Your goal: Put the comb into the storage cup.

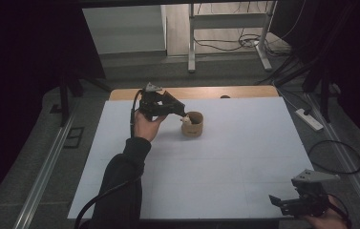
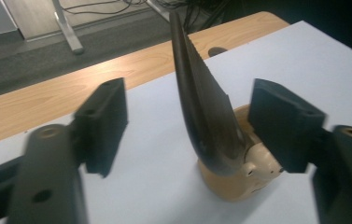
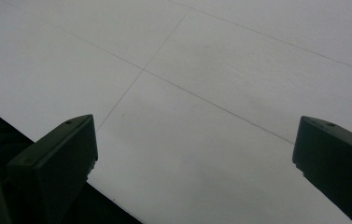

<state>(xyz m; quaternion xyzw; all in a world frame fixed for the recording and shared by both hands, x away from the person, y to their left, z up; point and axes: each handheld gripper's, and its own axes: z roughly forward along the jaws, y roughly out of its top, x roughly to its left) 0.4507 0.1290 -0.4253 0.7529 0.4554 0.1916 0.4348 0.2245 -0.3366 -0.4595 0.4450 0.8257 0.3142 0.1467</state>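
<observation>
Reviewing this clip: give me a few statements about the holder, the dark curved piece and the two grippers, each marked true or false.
1. The left gripper is at the round tan holder. True.
2. Its jaws are pressed shut on the dark curved piece. False: in the left gripper view they stand apart on either side of it, pads clear.
3. The dark curved piece stands in the holder, its tip pointing up. True.
4. The right gripper hovers over the holder. False: it is at the near right corner of the white table, far from it.
5. The right gripper grips a cup. False: in the right gripper view its jaws are open with bare table between them.
</observation>
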